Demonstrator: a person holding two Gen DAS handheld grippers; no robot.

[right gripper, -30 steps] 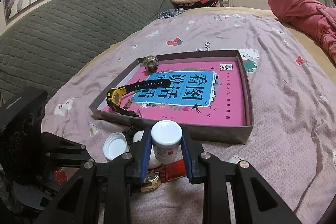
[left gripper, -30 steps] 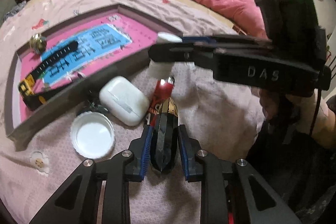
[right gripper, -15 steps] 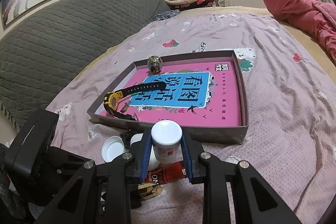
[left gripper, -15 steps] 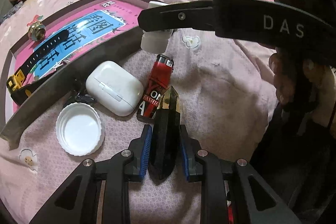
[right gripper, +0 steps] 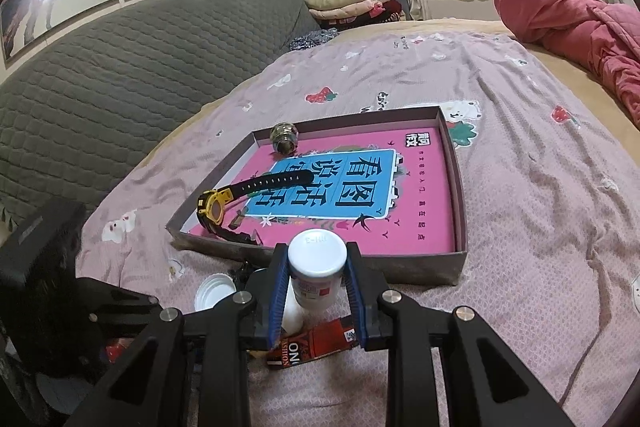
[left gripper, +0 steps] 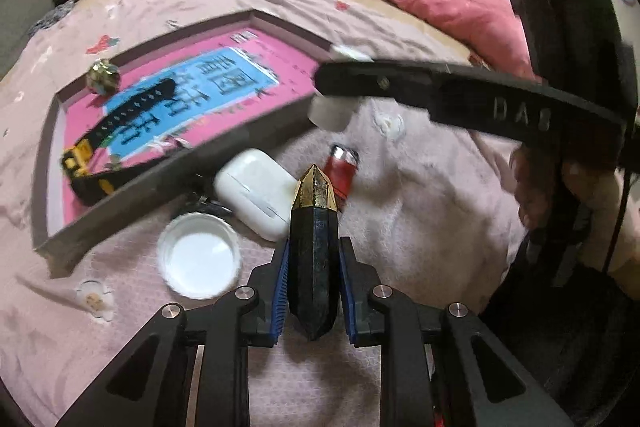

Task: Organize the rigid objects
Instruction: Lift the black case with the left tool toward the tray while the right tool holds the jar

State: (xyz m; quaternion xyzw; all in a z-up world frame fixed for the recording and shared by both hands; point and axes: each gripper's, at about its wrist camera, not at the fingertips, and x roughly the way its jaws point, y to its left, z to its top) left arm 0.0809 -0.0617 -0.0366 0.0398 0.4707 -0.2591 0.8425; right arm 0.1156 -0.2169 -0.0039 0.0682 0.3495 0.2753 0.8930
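Left gripper [left gripper: 314,287] just closed tighter on a black faceted case [left gripper: 314,247] with gold pointed tip, held above the bed [left gripper: 420,227]. Right gripper [right gripper: 316,291] clamped on a white-capped bottle [right gripper: 317,273], before the tray [right gripper: 420,267]

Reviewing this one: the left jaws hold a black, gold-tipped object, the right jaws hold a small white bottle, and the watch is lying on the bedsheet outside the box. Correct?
Not quite. The watch lies inside the box, as the right wrist view shows. The rest holds.
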